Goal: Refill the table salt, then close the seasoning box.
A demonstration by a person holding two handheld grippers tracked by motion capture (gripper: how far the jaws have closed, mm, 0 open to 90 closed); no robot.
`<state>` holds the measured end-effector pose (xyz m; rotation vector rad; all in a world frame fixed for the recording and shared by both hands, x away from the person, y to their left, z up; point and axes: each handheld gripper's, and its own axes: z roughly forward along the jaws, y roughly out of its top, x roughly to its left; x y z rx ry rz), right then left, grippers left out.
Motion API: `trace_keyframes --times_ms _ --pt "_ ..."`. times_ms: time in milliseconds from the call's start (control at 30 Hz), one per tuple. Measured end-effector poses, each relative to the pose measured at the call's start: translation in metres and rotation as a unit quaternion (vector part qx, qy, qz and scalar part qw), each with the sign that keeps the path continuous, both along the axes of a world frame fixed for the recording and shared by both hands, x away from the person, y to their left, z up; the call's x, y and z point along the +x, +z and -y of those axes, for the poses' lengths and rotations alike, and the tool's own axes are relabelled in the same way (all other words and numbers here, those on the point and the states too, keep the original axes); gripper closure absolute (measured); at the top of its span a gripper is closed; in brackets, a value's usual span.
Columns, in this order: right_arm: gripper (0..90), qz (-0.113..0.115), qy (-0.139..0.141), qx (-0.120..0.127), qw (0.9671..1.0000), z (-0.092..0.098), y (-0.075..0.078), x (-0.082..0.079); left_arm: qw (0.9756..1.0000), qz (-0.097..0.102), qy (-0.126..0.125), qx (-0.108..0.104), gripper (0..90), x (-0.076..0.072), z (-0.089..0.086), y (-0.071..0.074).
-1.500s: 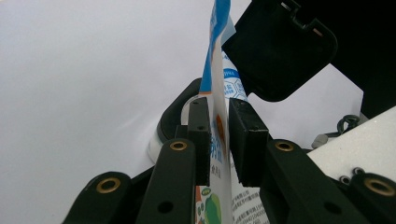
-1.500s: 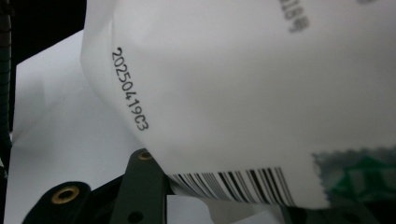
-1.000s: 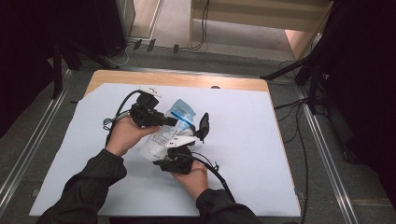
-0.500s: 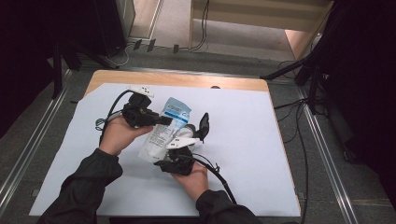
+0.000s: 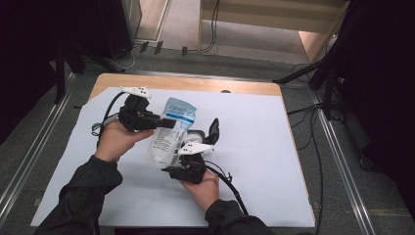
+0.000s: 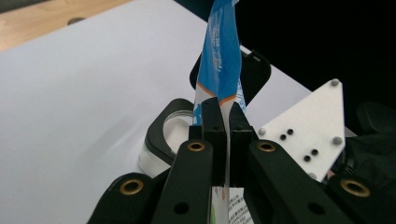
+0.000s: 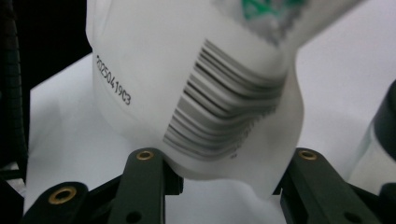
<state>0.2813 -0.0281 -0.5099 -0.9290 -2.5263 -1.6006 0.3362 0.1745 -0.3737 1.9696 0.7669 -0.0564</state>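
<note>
White sheet (image 5: 274,161) covers most of the wooden table (image 5: 195,83); everything below is placed relative to the pouch.

Pouch (image 5: 172,131): white refill bag with a blue top, over the sheet's middle-left, lifted between the two grippers. Long axis runs from the blue top, far end, to the white bottom, near end, leaning a bit left toward the person. Barcode face (image 7: 224,107) looks into the right gripper view.

Left gripper (image 5: 164,122) comes in from the pouch's left, at its upper part. Jaws clenched flat on the pouch's thin edge just under the blue band (image 6: 219,70); film pinched between the pads, no gap.

Right gripper (image 5: 193,147) sits at the pouch's lower right, near the person. Jaws partway apart, straddling the bulging bottom (image 7: 224,163); both sides of the bag look to be touching the inner faces of the jaws, so grasping the pouch bottom, loosely.

Small clear jar with a black rim (image 6: 175,133) lies on the sheet just right of the pouch bottom, beside the right gripper's far jaw.

Judgement: both hands are equally near, one per end. The next move likely turns on the pouch's tilt, top end steered by the left, bottom by the right.
</note>
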Motion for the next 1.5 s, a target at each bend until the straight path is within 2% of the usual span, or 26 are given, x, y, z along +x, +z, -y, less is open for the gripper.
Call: trace_keyframes --times_ms 133,200,400,667,900,1100,1200,1500 --pt "63.5 0.002 -0.007 0.009 0.9999 0.003 0.005 0.002 0.9999 0.011 -0.002 -0.006 90.0 -0.005 -0.008 0.008" --pt "63.5 0.002 -0.010 0.010 0.9999 0.005 0.007 0.003 0.9998 0.010 -0.008 -0.014 90.0 -0.007 -0.012 0.010" --pt "62.8 0.005 -0.015 0.016 0.9997 0.006 0.012 0.006 0.9994 0.012 -0.004 -0.031 90.0 -0.011 -0.026 0.012" --pt "61.4 0.007 -0.004 0.010 0.9999 0.003 0.016 0.005 0.9968 0.014 -0.010 -0.078 90.0 -0.016 -0.041 0.017" --pt "57.7 0.008 0.011 0.001 0.9999 0.003 0.022 0.003 0.9971 0.031 0.005 -0.069 90.0 -0.016 -0.052 0.020" --pt "56.3 0.001 0.015 -0.002 0.9999 0.008 0.025 0.003 0.9976 0.038 0.031 -0.049 90.0 -0.014 -0.057 0.018" --pt "55.5 -0.002 0.016 -0.002 0.9999 0.011 0.028 0.003 0.9977 0.041 0.045 -0.031 90.0 -0.012 -0.059 0.017" --pt "53.5 -0.006 0.020 -0.003 0.9998 0.024 0.038 0.003 0.9955 0.041 0.084 -0.014 90.0 -0.004 -0.069 0.004"
